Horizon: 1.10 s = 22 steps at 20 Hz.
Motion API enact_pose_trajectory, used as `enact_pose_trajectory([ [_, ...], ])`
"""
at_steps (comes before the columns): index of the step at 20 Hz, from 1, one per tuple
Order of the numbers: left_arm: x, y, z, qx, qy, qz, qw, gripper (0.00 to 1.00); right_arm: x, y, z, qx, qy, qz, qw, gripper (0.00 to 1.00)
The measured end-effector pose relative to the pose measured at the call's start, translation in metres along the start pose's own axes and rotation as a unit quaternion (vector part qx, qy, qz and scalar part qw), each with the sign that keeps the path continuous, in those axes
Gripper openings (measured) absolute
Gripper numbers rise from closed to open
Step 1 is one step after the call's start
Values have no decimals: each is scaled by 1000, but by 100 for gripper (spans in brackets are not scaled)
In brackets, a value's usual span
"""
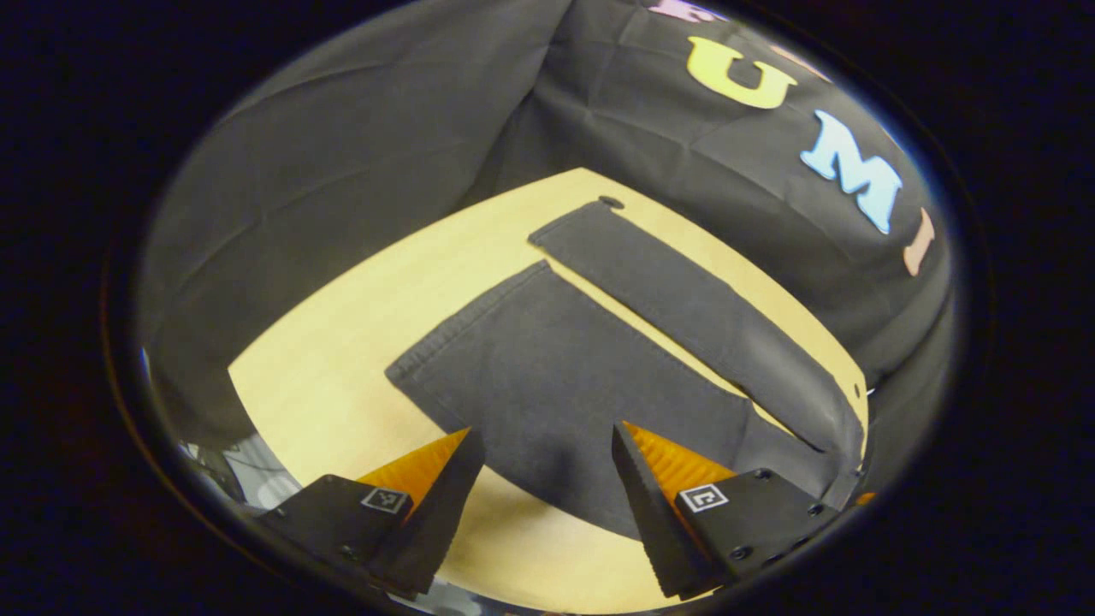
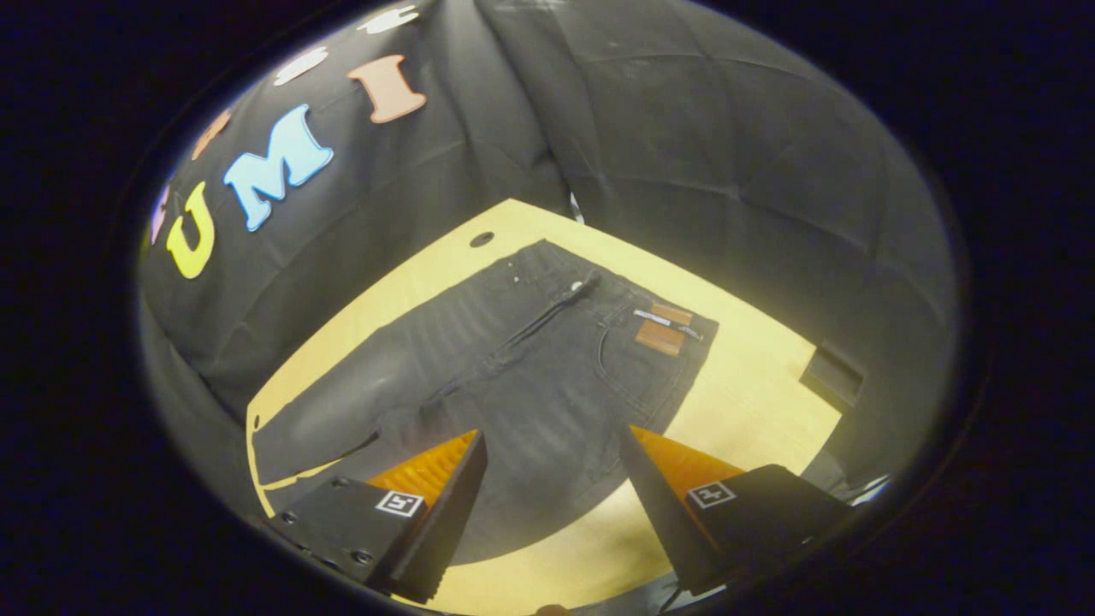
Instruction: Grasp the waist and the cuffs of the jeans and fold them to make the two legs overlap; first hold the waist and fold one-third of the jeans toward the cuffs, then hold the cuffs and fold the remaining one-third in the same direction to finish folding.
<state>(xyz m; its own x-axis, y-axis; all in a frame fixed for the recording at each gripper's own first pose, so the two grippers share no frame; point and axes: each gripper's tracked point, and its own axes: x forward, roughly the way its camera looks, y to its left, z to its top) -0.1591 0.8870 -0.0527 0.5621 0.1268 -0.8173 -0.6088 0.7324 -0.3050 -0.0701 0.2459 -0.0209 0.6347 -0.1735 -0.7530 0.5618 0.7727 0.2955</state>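
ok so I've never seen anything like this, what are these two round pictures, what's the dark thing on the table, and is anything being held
Each picture comes from a camera riding on a hand-held gripper, looking forward along its two fingers. A person holds one gripper in each hand.

The left gripper looks over the leg end of dark jeans spread flat on a light wooden table, the two legs lying apart. The right gripper looks over the waist end, with its fly and a brown patch.

Nothing is held: both pairs of jaws stand open above the cloth. No fold shows yet.
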Motion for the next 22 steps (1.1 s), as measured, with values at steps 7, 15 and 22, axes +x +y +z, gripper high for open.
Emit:
enact_pose_trajectory([
  [7, 9, 15, -8, -68, 29, 14, 997, 99, 16, -10, 0, 50, 30, -3, 998, 95],
  [15, 27, 30, -2, -178, 58, 13, 982, 98, 32, -13, -7, 147, 92, -7, 985, 96],
  [22, 42, 23, 14, -180, 85, 8, 980, 96, 56, -20, -4, 198, 137, -11, 970, 100],
])
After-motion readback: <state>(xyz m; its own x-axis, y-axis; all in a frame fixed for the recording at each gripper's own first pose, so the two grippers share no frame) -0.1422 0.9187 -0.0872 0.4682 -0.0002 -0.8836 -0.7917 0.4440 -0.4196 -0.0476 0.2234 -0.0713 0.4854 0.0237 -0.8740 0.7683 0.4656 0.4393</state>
